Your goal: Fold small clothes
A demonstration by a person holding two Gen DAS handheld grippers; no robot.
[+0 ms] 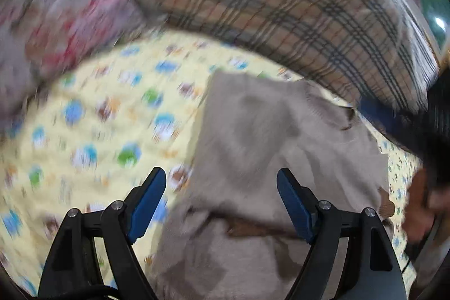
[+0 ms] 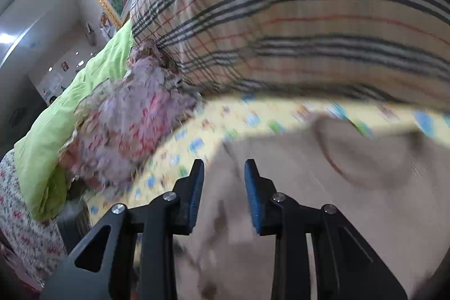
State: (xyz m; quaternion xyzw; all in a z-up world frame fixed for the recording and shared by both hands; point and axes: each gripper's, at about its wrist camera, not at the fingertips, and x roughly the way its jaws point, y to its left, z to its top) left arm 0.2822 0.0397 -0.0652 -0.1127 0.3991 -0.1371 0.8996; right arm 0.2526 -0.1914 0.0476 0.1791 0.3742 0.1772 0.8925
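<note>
A beige small garment (image 1: 267, 131) lies partly folded on a yellow cartoon-print sheet (image 1: 98, 117). My left gripper (image 1: 221, 182) hangs just above its near part with the blue pads (image 1: 149, 196) far apart and nothing between them. In the right wrist view the same garment (image 2: 323, 201) fills the lower right, its curved neckline up right. My right gripper (image 2: 224, 173) is over its left edge, jaws a narrow gap apart, no cloth pinched. Both views are blurred.
A big plaid pillow (image 1: 281, 4) (image 2: 309, 18) borders the sheet (image 2: 253, 120) at the back. A crumpled pink floral cloth (image 1: 70, 18) (image 2: 126, 125) lies left, with a green blanket (image 2: 84, 92) beyond. A person's hand (image 1: 419, 201) shows at the right edge.
</note>
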